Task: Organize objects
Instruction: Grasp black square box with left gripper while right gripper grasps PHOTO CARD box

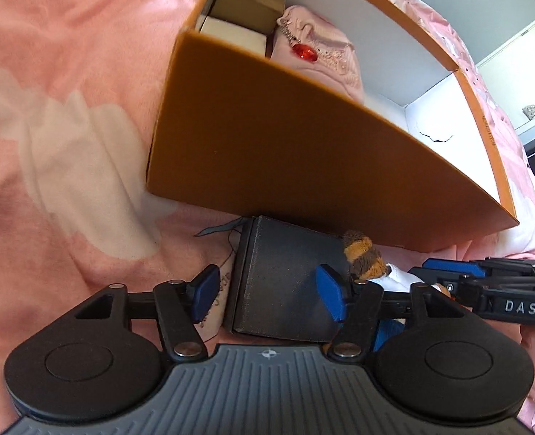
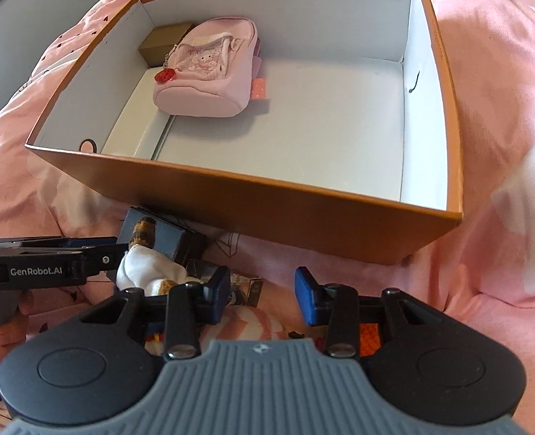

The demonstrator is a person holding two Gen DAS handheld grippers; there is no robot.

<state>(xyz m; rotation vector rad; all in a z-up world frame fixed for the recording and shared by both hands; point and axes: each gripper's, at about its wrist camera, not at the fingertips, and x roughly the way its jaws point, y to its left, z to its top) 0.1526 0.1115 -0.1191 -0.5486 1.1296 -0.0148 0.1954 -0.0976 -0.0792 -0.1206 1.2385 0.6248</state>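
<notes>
My left gripper [image 1: 267, 295] stands open over a black box [image 1: 285, 253] that lies on the pink bedding just in front of the orange carton [image 1: 303, 152]. Its blue pads sit on either side of the box without pressing it. A striped plush toy in white cloth [image 2: 148, 266] leans against that box's right side. My right gripper [image 2: 264, 295] is open above a pink-and-white striped item [image 2: 253, 322], with nothing between its pads. Inside the carton [image 2: 253, 195] lie a pink mini backpack [image 2: 209, 72] with a red charm, a gold box [image 2: 162, 41] and a cream box [image 1: 235, 34].
Pink bedding [image 1: 68, 72] with white patches surrounds the carton. The carton's right half shows bare white floor [image 2: 322, 116]. A small printed card [image 2: 247, 286] and an orange item [image 2: 369, 333] lie under my right gripper. A hand [image 2: 3, 330] holds the left gripper's handle.
</notes>
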